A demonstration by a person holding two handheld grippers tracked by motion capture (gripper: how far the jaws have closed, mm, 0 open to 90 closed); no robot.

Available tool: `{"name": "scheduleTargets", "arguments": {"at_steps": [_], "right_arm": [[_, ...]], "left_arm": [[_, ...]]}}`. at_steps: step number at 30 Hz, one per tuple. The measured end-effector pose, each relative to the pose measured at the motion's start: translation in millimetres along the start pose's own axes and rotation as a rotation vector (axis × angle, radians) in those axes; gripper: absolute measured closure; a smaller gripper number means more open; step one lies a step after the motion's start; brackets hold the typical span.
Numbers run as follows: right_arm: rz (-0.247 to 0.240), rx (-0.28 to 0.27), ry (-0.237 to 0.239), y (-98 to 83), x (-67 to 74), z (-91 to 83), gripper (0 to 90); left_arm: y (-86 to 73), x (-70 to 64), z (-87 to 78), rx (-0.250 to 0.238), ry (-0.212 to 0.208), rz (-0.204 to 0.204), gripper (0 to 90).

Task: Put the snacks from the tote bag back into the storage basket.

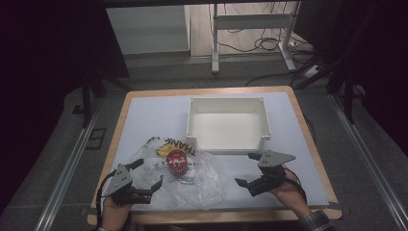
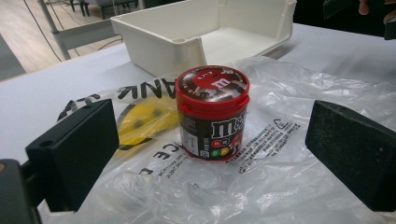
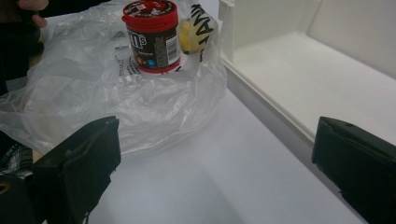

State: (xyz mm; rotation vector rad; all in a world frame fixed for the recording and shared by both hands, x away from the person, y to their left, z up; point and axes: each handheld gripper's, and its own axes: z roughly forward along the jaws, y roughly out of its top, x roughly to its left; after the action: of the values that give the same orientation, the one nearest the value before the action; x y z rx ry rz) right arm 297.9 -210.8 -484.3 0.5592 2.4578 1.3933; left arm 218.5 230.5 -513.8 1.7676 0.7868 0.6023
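L gripper (image 1: 146,180): sitting at table's near-left corner, jaws standing wide open, holding nothing; its pads (image 2: 77,154) are flanking the candy tub in L gripper view.
Candy tub (image 1: 177,163): standing upright on the plastic bag, red lid on top; lying just ahead of L jaws, centred betw. them but not touching either; in R gripper view it's sitting well off, up-left of R jaws (image 3: 152,35).
Plastic bag (image 1: 202,185): lying crumpled & flat on table under the tub, reaching up to the bin's near-left corner; printed lettering and yellow patch showing.
Bin (image 1: 262,120): white, open-topped, sitting mid-table behind bag.
R gripper (image 1: 250,171): hovering near bin's front wall, jaws spreading wide open, gripping nothing; bare table betw. them.
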Motion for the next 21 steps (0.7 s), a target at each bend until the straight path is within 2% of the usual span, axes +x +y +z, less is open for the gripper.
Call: {"name": "scheduleTargets", "arguments": {"at_steps": [21], "right_arm": [[-0.012,0.005,0.020,8.1,0.1,11.4,1.6]], "left_arm": [[0.0,-0.6,0.5,0.004,-0.001,0.004,2.6]]}}
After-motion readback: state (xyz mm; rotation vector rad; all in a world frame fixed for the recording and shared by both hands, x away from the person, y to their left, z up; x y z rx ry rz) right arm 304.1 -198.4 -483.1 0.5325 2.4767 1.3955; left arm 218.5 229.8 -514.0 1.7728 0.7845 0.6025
